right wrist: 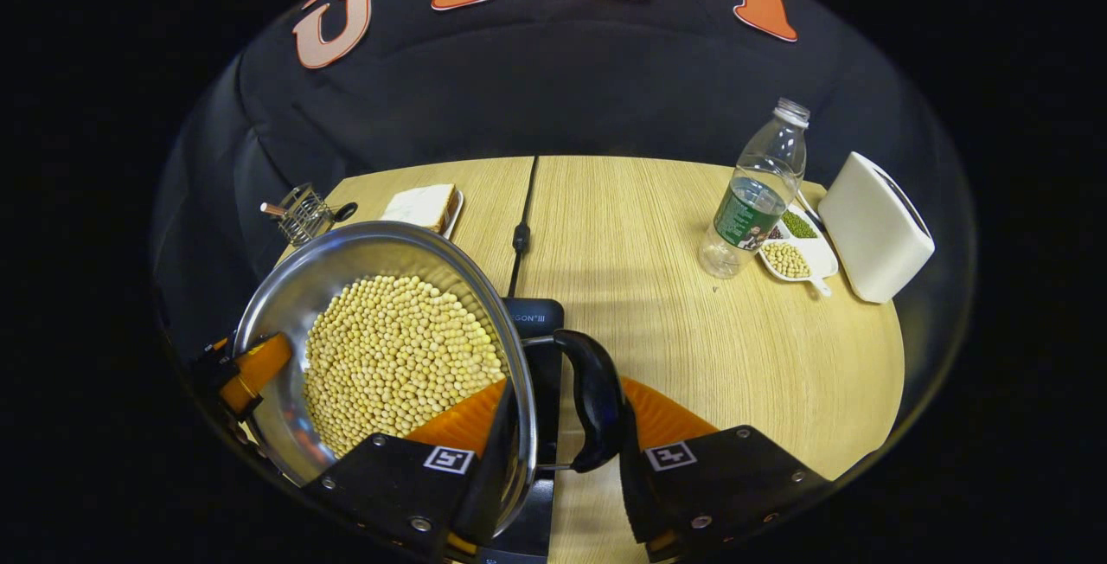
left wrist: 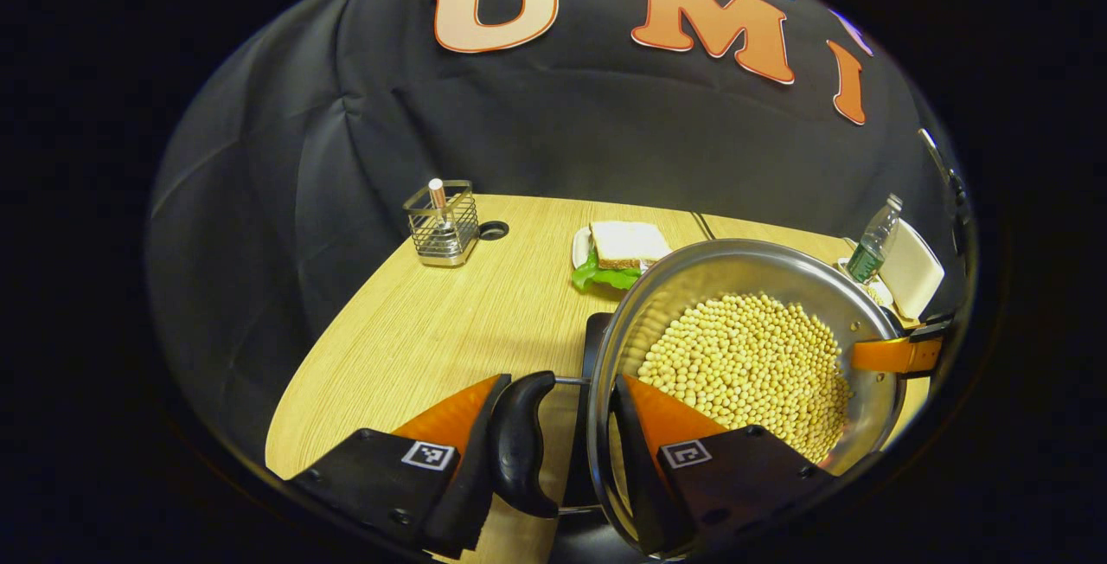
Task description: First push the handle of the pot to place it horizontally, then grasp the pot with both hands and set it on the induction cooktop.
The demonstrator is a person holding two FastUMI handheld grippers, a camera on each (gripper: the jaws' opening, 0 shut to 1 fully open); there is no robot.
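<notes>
Both grippers' fingers (left wrist: 558,451) (right wrist: 562,469) straddle the bean-filled round steel pot (left wrist: 744,356) at its black side handles and rim, so keep the heavy, slick pot level.

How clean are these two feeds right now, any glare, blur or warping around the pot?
Left gripper view: sharp overall; fisheye bends the table edge; soft glare on the pot inner wall, beans crisp. Right gripper view: equally sharp; highlights along the pot rim, the bottle and toaster lean outward from distortion; shadows soft.
</notes>
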